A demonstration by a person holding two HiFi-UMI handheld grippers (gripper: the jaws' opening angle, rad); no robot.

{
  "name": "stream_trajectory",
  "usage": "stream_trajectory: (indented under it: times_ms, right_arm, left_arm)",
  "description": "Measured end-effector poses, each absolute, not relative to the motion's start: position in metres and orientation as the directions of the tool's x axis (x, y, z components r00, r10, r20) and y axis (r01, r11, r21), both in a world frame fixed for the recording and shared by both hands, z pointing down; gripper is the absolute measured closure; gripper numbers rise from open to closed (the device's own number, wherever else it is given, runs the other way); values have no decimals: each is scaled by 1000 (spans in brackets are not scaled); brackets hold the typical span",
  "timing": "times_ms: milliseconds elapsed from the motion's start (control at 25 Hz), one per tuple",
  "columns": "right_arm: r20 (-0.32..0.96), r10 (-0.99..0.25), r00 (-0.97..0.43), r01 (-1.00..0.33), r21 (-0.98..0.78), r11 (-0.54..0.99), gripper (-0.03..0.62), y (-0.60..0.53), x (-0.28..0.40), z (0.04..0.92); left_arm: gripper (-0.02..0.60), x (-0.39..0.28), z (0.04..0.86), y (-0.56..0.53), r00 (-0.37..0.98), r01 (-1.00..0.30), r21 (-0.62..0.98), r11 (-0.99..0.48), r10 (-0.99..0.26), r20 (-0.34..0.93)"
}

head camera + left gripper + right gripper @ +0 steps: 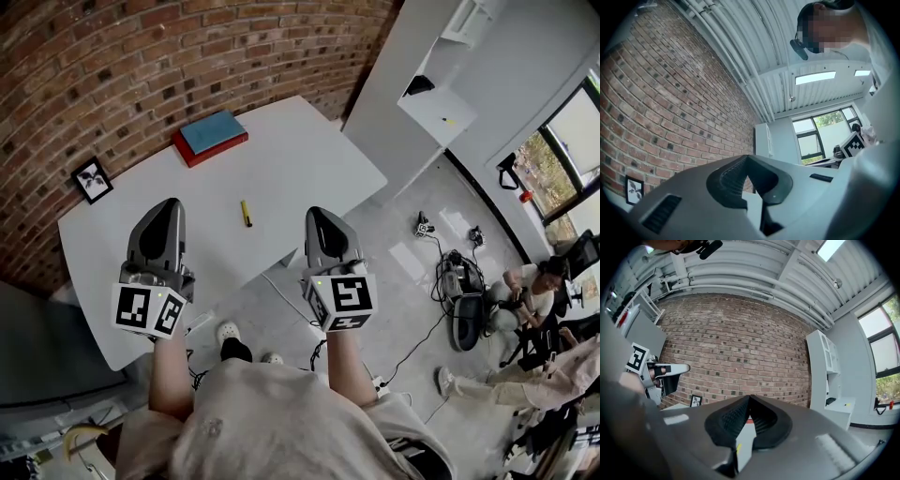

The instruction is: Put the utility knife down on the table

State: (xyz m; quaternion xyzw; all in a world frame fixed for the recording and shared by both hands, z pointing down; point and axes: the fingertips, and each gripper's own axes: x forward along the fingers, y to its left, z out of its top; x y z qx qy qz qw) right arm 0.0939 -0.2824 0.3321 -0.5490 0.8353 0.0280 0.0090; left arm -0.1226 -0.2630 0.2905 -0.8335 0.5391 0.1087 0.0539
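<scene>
Utility knife (246,213), slim and yellow, lies free on the white worktop (309,159), nearer the person than the red-and-blue books (210,137). Left gripper (167,208) and right gripper (319,216): fingers clenched on nothing. Task looks complete.

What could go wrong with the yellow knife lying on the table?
The utility knife lies loose on the table, just ahead of the shut left tongs and right tongs. A careless swing might knock it off. It looks too small to tell whether it's closed, so it might cut.

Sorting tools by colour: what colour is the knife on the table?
Yellow with a dark end. The knife shows best in the head view.
</scene>
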Motion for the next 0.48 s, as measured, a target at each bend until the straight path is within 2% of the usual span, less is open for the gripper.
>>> stream_trajectory:
  times_ms: [480]
  right_arm:
    - [-67, -915, -397, -918, 38, 396, 583, -256, 110, 326]
  left_arm:
    - [577, -104, 289, -237, 398, -909, 30, -417, -885, -243]
